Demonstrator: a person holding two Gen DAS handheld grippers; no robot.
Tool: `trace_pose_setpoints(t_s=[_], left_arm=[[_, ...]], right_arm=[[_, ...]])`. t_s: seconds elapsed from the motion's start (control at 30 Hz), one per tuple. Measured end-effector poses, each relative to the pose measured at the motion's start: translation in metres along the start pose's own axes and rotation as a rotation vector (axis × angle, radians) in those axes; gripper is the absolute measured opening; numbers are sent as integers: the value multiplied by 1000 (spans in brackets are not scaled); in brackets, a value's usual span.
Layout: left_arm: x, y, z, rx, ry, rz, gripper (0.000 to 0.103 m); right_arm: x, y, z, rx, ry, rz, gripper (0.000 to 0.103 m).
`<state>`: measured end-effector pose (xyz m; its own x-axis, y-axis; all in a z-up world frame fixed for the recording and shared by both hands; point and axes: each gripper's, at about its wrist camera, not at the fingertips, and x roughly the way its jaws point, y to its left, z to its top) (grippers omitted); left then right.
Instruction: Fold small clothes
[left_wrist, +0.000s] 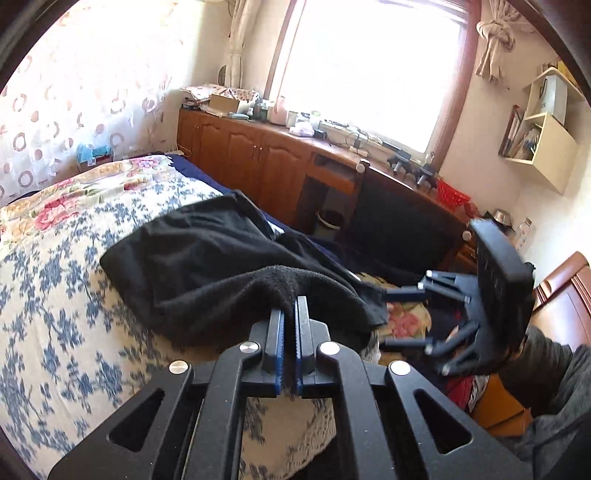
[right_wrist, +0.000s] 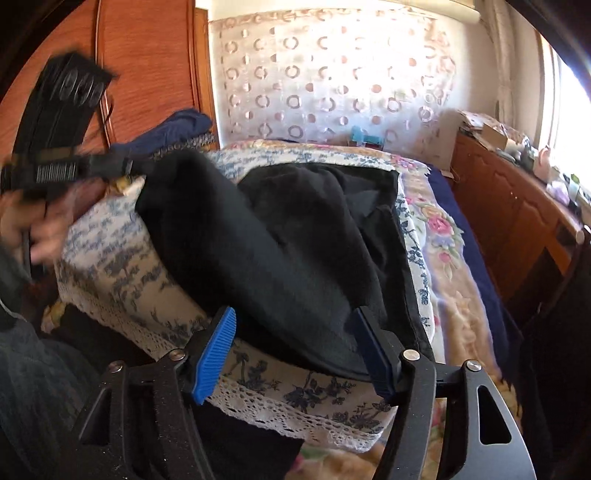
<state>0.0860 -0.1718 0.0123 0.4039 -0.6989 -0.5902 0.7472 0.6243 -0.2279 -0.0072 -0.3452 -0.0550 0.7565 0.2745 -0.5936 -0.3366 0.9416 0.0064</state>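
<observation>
While the left hand-held gripper (left_wrist: 289, 301) pinches the black garment (left_wrist: 207, 258) (fleecy corner), the right hand-held gripper (right_wrist: 295, 339) gapes wide.

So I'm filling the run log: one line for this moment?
left gripper: shut on black garment | right gripper: open | garment on floral bedspread

I have the garment (left_wrist: 207, 258) lying on the bedspread (left_wrist: 55, 295), at the near corner of the bed (right_wrist: 454, 266). Its near edge is lifted off the cover, pinched in my left gripper (left_wrist: 290, 314). My right gripper (right_wrist: 295, 350) sits at the bed's near edge, jaws apart, a fold of the garment between them. Behind the bed hangs a curtain (right_wrist: 332, 81). Along the bed's right side runs a cabinet (left_wrist: 258, 155) under the window (left_wrist: 369, 66), with a wall shelf (left_wrist: 546, 122) further right.
</observation>
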Motion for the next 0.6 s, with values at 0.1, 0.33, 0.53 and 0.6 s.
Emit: trace_pose_setpoints(t_s=[0.1,0.33,0.53,0.6], left_arm=[[2,3,5,-6,-9,5,5],[2,14,9,-36,-25,16,5],[-1,20,9,-55,-41,15,5],[-3,22,9,-64,-48,13,5]], right_arm=[[10,0,-6,-29,38,-28,70],[34,-2,-9,-77,85,-72,70],[43,-9,-4,-85,93,-118,70],[43,-10,-3,-82,79,-127,70]])
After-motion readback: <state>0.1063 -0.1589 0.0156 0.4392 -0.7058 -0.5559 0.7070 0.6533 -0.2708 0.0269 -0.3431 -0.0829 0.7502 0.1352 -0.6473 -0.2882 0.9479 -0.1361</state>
